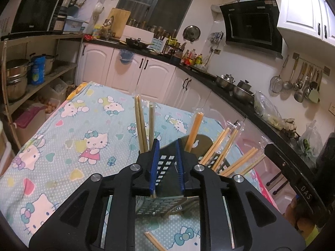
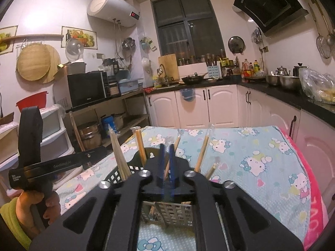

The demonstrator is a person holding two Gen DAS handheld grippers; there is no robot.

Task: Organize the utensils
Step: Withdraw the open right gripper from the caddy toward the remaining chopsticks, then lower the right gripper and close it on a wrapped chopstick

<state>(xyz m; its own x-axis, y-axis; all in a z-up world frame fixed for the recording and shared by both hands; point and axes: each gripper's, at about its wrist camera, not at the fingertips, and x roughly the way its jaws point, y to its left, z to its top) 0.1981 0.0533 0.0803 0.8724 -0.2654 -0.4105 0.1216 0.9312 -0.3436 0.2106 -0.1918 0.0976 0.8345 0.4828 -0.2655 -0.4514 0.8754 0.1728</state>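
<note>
Landmark: the perforated utensil holder [image 1: 165,163] standing on the cartoon-cat tablecloth [image 1: 62,146].

Left wrist view.
- Left gripper [image 1: 166,148]: poised directly over the holder's rim, blue pads a narrow gap apart, nothing between them.
- Chopsticks [image 1: 140,123]: several pairs, some in clear sleeves, standing upright or leaning inside the holder, fanning out to its right side.
- Loose chopstick [image 1: 155,241]: lying flat on the cloth on the near side of the holder, below the gripper.
- Part of the right gripper's body is at the right edge; its jaws are not visible here.

Right wrist view.
- Right gripper [image 2: 167,156]: over the same holder [image 2: 117,175], pads only a sliver apart. A sleeved chopstick [image 2: 167,167] rises in line with the gap; whether the pads press on it cannot be told.
- Further chopsticks [image 2: 117,146] stand in the holder to either side.
- A hand [image 2: 35,207] holds the left gripper's handle to the left of the holder.

Progress, judged: most chopsticks are already in the holder. At least the loose one remains to be collected.
</note>
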